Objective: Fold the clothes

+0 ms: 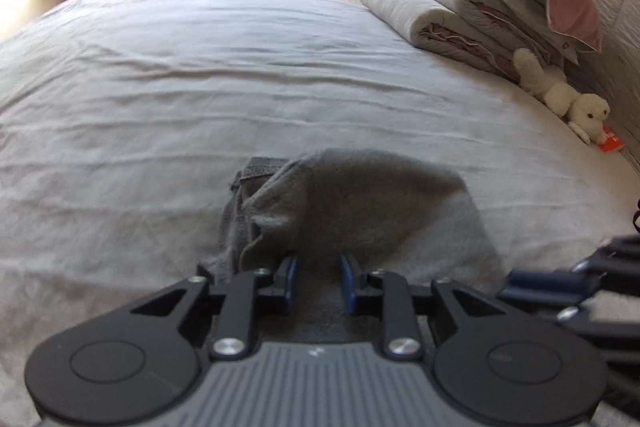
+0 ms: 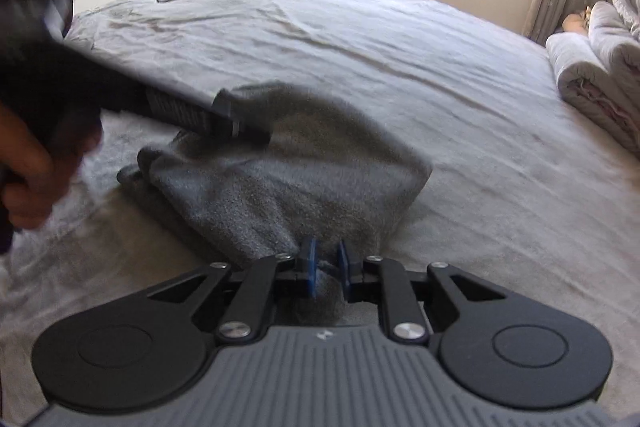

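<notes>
Two grippers at grey fleece garment (image 2: 304, 163), centre-frame on bed sheet (image 2: 360, 39): right gripper (image 2: 325, 267) pinching near edge to drag fold; left gripper (image 1: 319, 277) parted, fabric between, released.
</notes>
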`<state>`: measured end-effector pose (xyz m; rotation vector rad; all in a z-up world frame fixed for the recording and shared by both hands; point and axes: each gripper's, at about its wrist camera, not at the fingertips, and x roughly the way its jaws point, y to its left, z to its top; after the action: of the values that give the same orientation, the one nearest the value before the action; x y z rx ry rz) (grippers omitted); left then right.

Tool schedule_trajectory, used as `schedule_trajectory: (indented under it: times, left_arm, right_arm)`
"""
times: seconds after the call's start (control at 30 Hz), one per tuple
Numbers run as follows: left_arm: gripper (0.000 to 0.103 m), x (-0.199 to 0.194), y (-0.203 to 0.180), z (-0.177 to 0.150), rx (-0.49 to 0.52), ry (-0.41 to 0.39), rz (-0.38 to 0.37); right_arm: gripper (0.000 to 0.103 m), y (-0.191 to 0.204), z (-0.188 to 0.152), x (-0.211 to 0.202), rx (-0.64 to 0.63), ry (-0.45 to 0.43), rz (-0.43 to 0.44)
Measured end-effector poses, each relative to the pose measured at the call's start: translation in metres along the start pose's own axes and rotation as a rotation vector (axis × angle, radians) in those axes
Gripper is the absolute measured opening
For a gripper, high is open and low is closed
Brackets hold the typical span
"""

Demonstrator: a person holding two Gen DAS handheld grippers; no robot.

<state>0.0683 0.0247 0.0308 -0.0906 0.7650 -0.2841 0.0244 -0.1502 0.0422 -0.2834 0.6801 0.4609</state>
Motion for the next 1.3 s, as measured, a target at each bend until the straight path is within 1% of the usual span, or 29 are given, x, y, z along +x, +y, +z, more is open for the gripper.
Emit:
schedule_trajectory:
  times: [0.03, 0.1, 0.13, 0.17, 0.2, 0.27, 0.37, 0.5, 0.63, 0.7, 0.77, 0.83, 0.87, 0.9, 1.3]
  left_arm:
    - [0.024, -0.002, 0.002, 0.000, -0.006, 0.005, -0.001]
    - [0.020, -0.005, 0.002, -0.001, 0.009, 0.020, 0.006]
    - [0.019, -0.005, 0.003, -0.002, 0.009, 0.027, 0.006]
    - [0.016, -0.006, 0.005, -0.003, 0.007, 0.033, 0.005]
    - [0.013, -0.006, 0.007, -0.004, -0.002, 0.041, 0.004]
    - [0.011, -0.007, 0.011, -0.004, -0.016, 0.051, 0.000]
    - [0.009, -0.011, 0.018, -0.006, -0.051, 0.062, -0.008]
    - [0.009, -0.018, 0.018, -0.010, -0.050, 0.068, -0.012]
    - [0.009, -0.021, 0.021, -0.014, -0.066, 0.080, -0.013]
    - [0.009, -0.021, 0.021, -0.013, -0.071, 0.087, -0.009]
    - [0.009, -0.021, 0.020, -0.012, -0.073, 0.093, -0.003]
    - [0.009, -0.020, 0.018, -0.012, -0.071, 0.095, 0.005]
    - [0.009, -0.020, 0.018, -0.012, -0.070, 0.096, 0.008]
    - [0.009, -0.019, 0.017, -0.012, -0.070, 0.096, 0.010]
    - [0.009, -0.020, 0.017, -0.012, -0.073, 0.105, 0.014]
  right_arm:
    - [0.019, -0.002, 0.002, -0.005, 0.005, -0.020, 0.012]
    - [0.019, -0.007, 0.006, -0.013, 0.040, -0.043, 0.064]
    - [0.019, -0.008, 0.006, -0.013, 0.050, -0.031, 0.095]
    - [0.019, -0.007, 0.004, -0.008, 0.050, 0.002, 0.114]
    - [0.019, -0.003, 0.001, -0.002, 0.040, 0.036, 0.115]
    - [0.020, 0.005, -0.004, 0.009, 0.009, 0.060, 0.092]
    - [0.020, 0.011, -0.003, 0.010, -0.019, 0.061, 0.072]
    - [0.020, -0.002, -0.001, 0.004, 0.038, 0.044, 0.110]
    - [0.020, -0.016, 0.006, -0.012, 0.087, -0.014, 0.110]
    - [0.020, -0.019, 0.005, -0.010, 0.104, 0.008, 0.122]
    - [0.021, -0.017, 0.001, 0.002, 0.106, 0.064, 0.131]
    - [0.023, -0.012, 0.002, 0.005, 0.088, 0.067, 0.121]
    - [0.027, -0.010, 0.003, 0.005, 0.090, 0.069, 0.123]
    - [0.028, -0.009, 0.003, 0.005, 0.093, 0.070, 0.125]
    - [0.033, -0.005, 0.001, 0.007, 0.075, 0.061, 0.115]
